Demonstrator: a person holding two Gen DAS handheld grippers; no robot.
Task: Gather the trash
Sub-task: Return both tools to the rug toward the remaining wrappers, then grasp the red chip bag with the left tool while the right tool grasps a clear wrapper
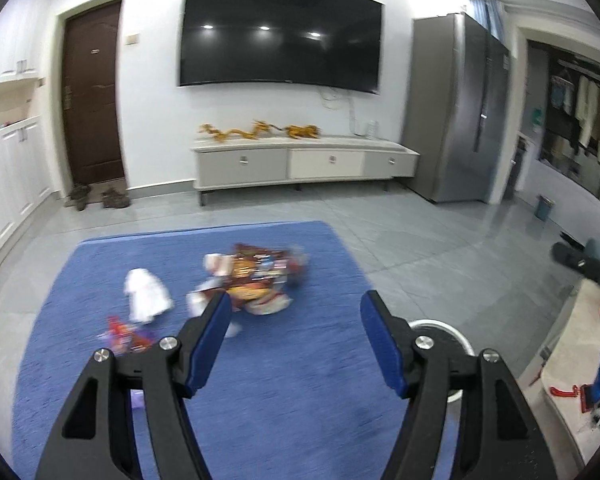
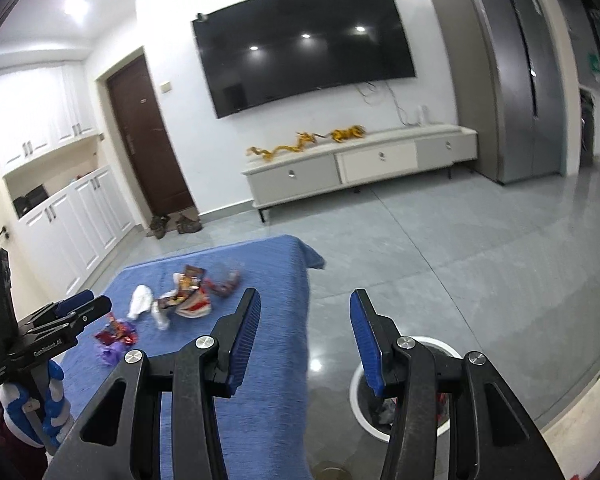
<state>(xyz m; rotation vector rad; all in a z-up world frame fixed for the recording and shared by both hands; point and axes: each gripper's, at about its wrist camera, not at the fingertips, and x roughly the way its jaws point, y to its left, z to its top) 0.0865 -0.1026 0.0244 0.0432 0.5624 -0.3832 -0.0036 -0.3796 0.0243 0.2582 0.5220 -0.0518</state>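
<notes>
Left claw (image 1: 296,308) open and empty over blue-covered worktop (image 1: 260,380), right claw (image 2: 304,312) open, empty, above white bin (image 2: 452,428) on grey floor (image 2: 480,260), wrappers (image 1: 256,276) and crumpled tissue (image 1: 146,294) mid-cloth, beyond, TV cabinet (image 1: 300,160), wall television (image 1: 280,36), brown door (image 1: 92,92).

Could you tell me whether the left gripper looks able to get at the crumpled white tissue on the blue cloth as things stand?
Probably yes. The left gripper is open and empty, and the crumpled white tissue lies uncovered on the blue cloth ahead of it, slightly left, with nothing between. It would need to descend.
</notes>
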